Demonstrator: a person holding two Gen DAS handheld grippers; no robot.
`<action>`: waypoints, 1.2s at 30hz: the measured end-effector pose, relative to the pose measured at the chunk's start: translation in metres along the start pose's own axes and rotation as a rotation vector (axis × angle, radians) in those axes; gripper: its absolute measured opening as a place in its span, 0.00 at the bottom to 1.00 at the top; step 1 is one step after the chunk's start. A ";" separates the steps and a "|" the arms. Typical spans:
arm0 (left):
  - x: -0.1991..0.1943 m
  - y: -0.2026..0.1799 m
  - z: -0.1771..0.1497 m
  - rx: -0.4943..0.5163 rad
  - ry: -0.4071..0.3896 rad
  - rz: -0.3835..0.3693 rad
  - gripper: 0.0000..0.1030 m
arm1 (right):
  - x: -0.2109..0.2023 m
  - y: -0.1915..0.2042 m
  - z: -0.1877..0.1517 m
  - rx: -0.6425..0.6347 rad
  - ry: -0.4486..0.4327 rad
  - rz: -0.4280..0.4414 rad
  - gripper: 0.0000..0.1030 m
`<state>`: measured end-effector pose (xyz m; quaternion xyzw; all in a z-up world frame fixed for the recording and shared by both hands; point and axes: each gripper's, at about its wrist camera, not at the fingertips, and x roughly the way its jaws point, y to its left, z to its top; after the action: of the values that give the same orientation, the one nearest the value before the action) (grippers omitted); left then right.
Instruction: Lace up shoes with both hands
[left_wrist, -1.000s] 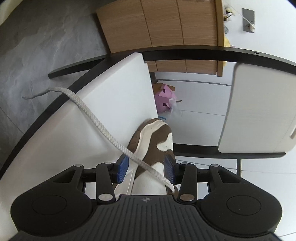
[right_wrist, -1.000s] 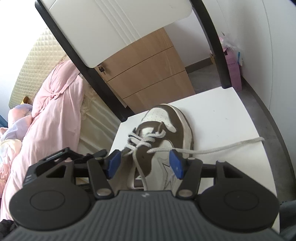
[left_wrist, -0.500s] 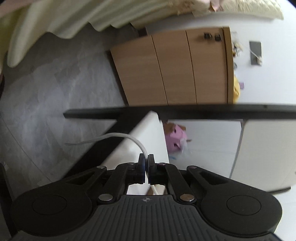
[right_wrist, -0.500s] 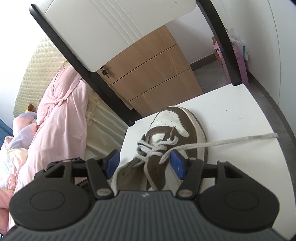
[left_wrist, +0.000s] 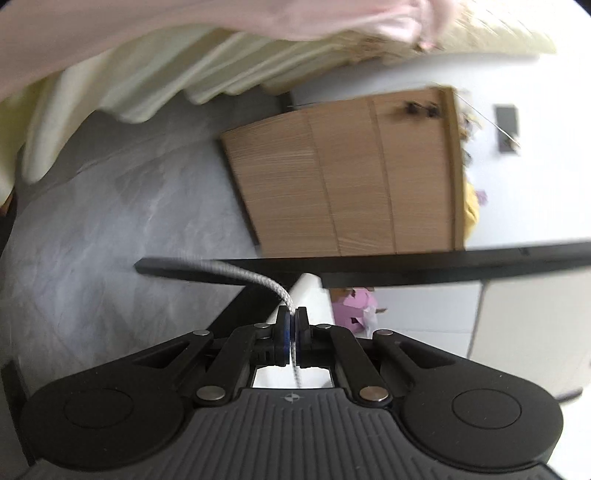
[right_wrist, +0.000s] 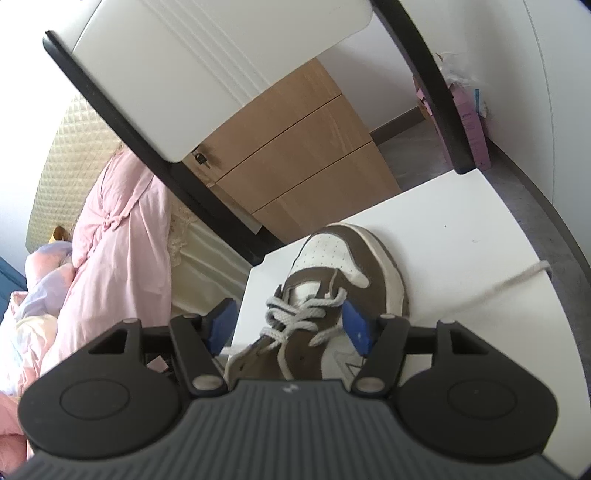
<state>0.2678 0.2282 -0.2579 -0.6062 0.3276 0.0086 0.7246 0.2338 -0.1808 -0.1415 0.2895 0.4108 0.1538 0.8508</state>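
Note:
A brown and white sneaker (right_wrist: 351, 251) lies on the white chair seat (right_wrist: 461, 229), toe pointing away. My right gripper (right_wrist: 289, 322) hovers just over its crossed white laces (right_wrist: 295, 314). Its jaws are opening, and the blue pads (right_wrist: 356, 326) stand on either side of the tongue without pressing anything. One free lace end (right_wrist: 517, 280) runs off blurred toward the seat's right edge. In the left wrist view my left gripper (left_wrist: 291, 326) is shut on the white shoelace (left_wrist: 258, 280), which arcs up and left from the pads. The shoe is hidden there.
The chair's white backrest (right_wrist: 184, 74) and black frame (left_wrist: 369, 271) rise behind the shoe. A wooden drawer cabinet (right_wrist: 295, 147) stands beyond it, with pink bedding (right_wrist: 110, 240) at the left. A pink box (right_wrist: 469, 125) sits by the wall. The floor (left_wrist: 110, 240) is grey.
My left gripper shut on the lace and swung up and away from the shoe, which left its view. The right gripper drew closer over the shoe's laces.

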 end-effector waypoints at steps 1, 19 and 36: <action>-0.001 -0.008 -0.002 0.041 -0.001 -0.006 0.03 | -0.001 0.000 0.001 0.000 -0.004 0.004 0.63; -0.014 -0.125 -0.181 1.040 0.349 -0.346 0.03 | -0.049 -0.011 0.040 -0.053 -0.149 -0.005 0.64; 0.009 -0.109 -0.201 1.180 0.522 -0.334 0.03 | 0.101 0.119 0.065 -0.769 0.566 0.060 0.53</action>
<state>0.2261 0.0178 -0.1775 -0.1325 0.3438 -0.4315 0.8234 0.3443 -0.0613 -0.0969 -0.0877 0.5309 0.3920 0.7462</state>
